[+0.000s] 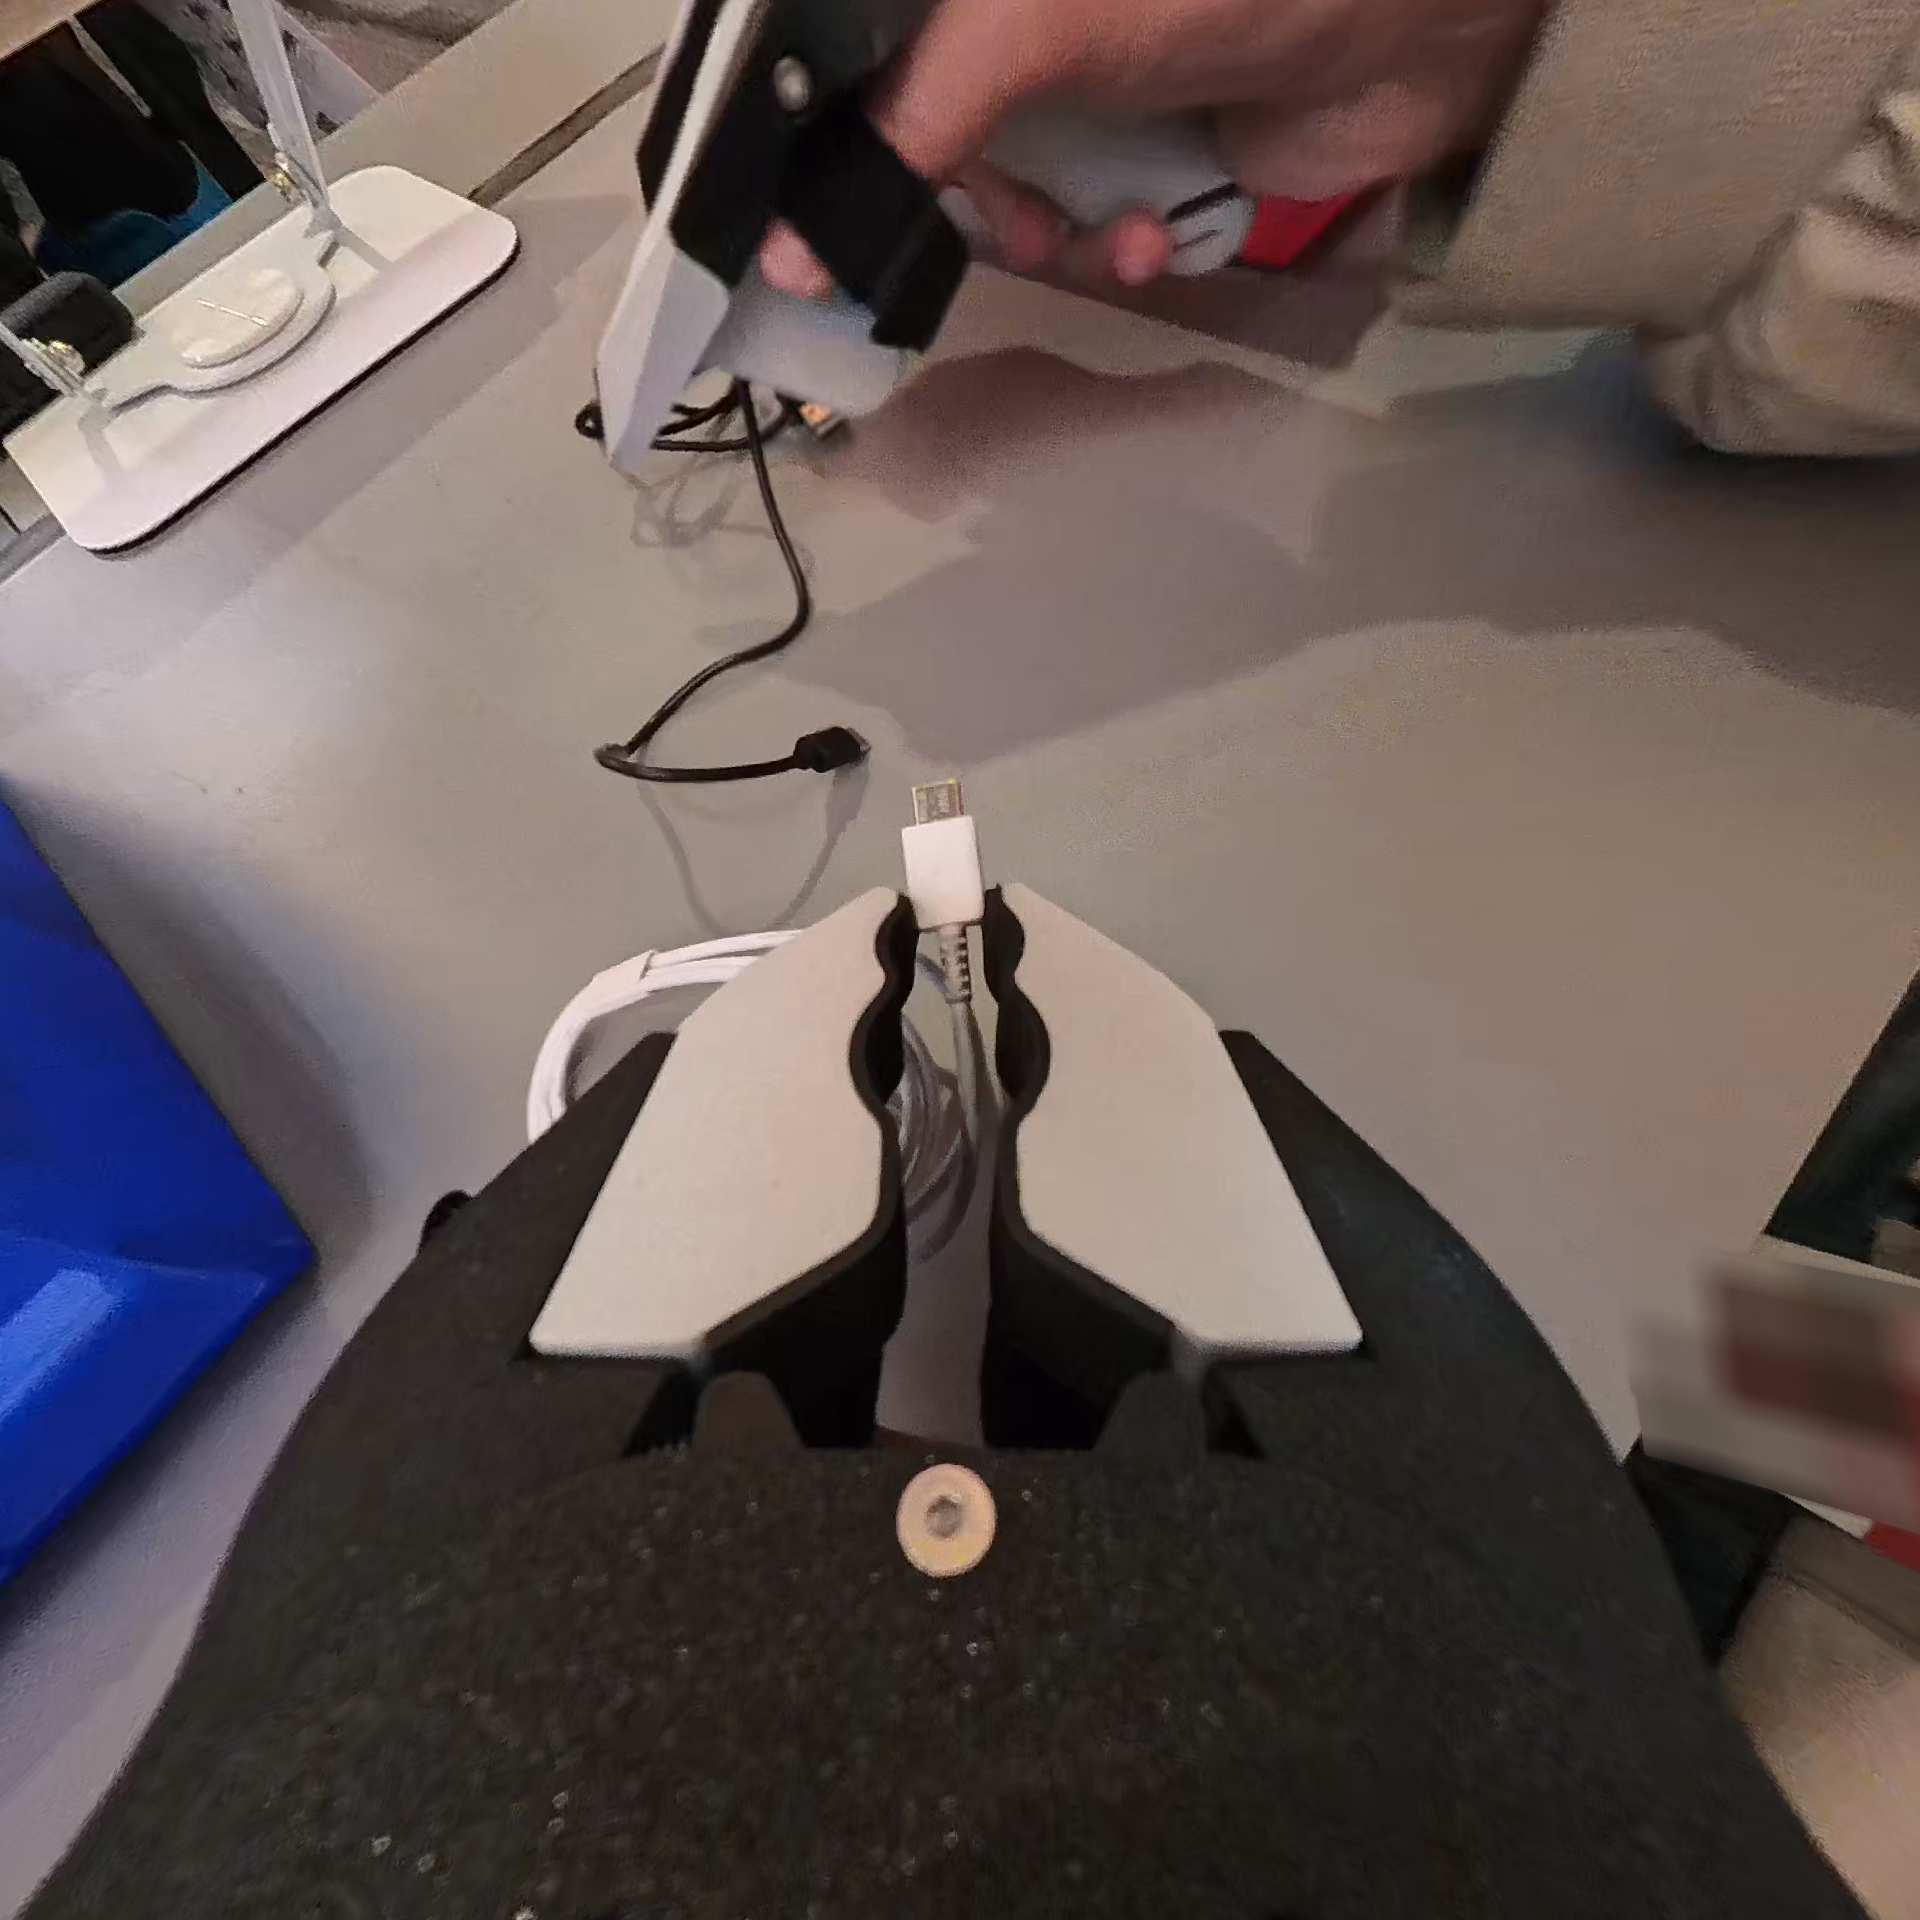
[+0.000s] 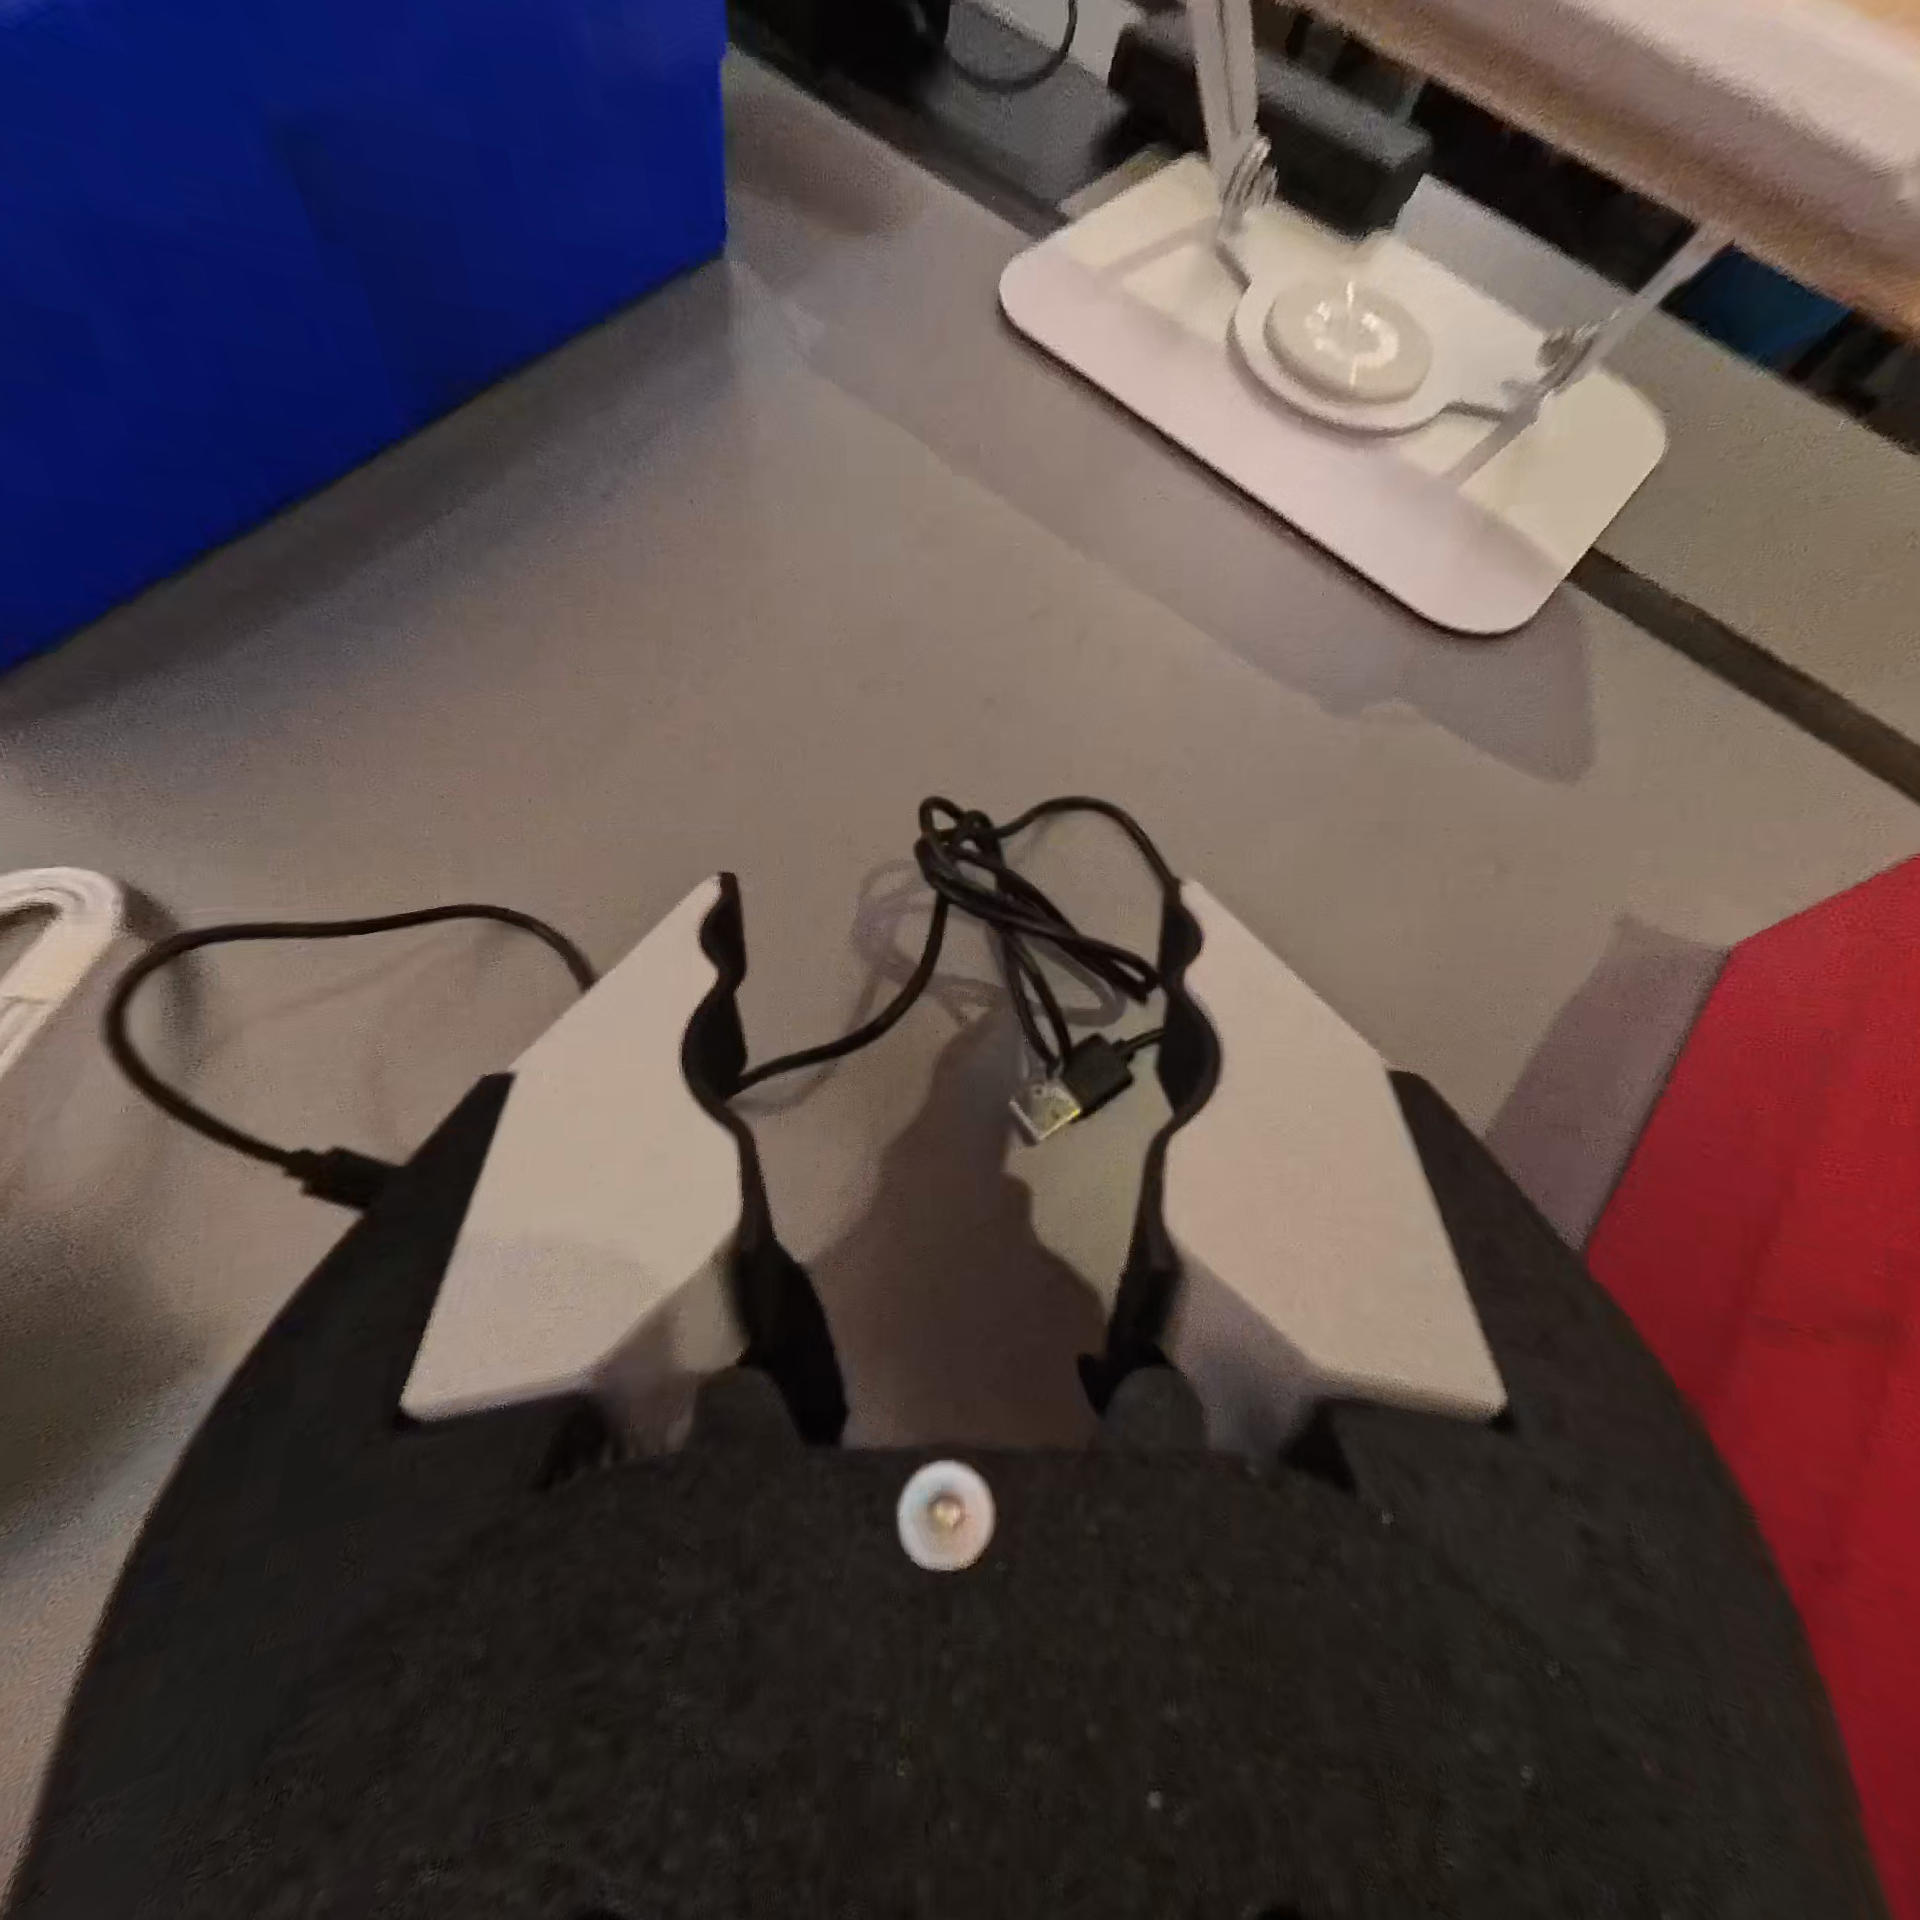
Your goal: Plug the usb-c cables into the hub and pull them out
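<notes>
Your smooth grey bench (image 1: 1351, 727) shows a soft sheen; the white plastic cable plug (image 1: 941, 868) ends in shiny metal; the black gripper body (image 1: 935, 1714) looks grainy, matt.

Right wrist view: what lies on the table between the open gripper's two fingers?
A bundled black cable with a USB plug lies there on the grey table, untouched.

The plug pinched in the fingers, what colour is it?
White, with a silver metal tip. The plug shows best in the left wrist view, sticking out past the left gripper.
</notes>
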